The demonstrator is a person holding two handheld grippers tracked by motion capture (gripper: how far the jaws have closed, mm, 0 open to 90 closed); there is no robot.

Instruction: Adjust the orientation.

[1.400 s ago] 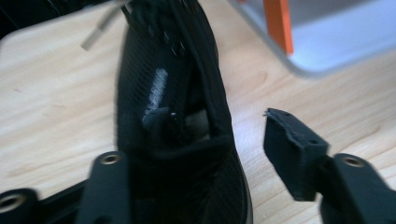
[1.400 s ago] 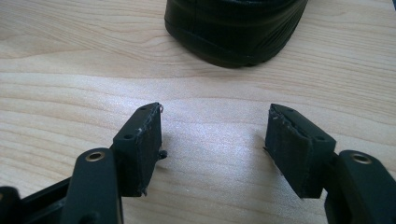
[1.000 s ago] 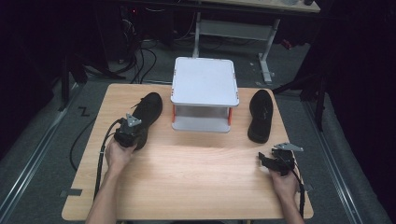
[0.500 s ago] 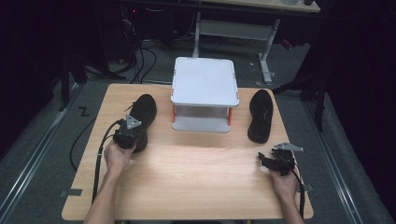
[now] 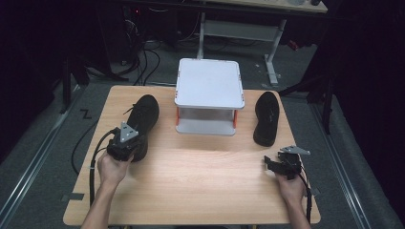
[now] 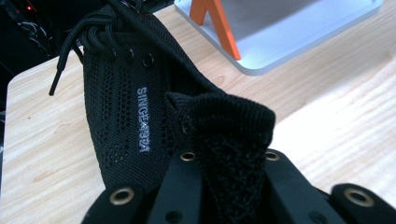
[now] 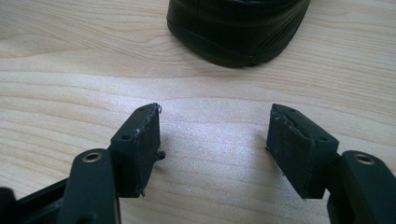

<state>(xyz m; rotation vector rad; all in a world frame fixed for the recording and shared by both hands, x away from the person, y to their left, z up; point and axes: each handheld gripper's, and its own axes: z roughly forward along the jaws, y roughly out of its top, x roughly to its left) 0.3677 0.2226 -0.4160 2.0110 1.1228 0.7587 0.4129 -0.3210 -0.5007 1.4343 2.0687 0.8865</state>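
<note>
The right gripper (image 5: 272, 164) rests low over the near right of the table (image 5: 200, 191), jaws spread wide with nothing between them; in its own view the heel of the right shoe (image 7: 238, 28) lies just ahead, apart from the pads. The left gripper (image 5: 125, 143) is clamped on the heel collar of the left shoe (image 5: 143, 117), the knit pinched between its jaws in the left gripper view, laces (image 6: 93, 32) trailing beyond. That shoe sits at the table's left, just beside the white rack (image 5: 209, 90); its mate lies to the rack's right.

The step in hand looks like the grasp just made, with the lift to come. Next the left hand likely needs to raise the shoe clear and carry it to the rack, keeping the soft collar from slipping.

Against the frame a second ago, the left gripper and shoe sit slightly nearer the person; the right gripper has not moved.
</note>
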